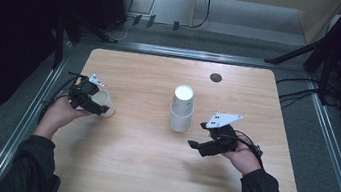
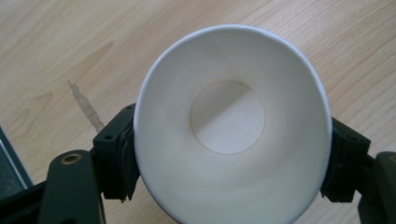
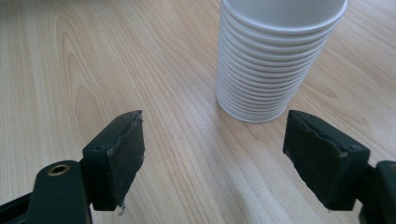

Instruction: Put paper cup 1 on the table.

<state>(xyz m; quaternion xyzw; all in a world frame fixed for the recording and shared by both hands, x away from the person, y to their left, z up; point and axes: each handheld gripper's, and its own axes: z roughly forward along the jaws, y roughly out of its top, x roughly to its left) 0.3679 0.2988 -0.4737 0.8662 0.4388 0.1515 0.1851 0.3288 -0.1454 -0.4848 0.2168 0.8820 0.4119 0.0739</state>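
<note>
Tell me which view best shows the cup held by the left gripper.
The left gripper view: the cup sits large between the jaws, its open mouth facing the camera. The high view shows it small, partly hidden by the left gripper.

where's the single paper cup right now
In the high view the single paper cup sits at the table's left side, gripped by the left tongs, well left of the stack of cups at the centre.

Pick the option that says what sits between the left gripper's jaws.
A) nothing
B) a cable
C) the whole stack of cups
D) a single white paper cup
D: in the left gripper view the jaws of the left gripper stand on either side of one white paper cup, its open mouth facing the camera.
</note>
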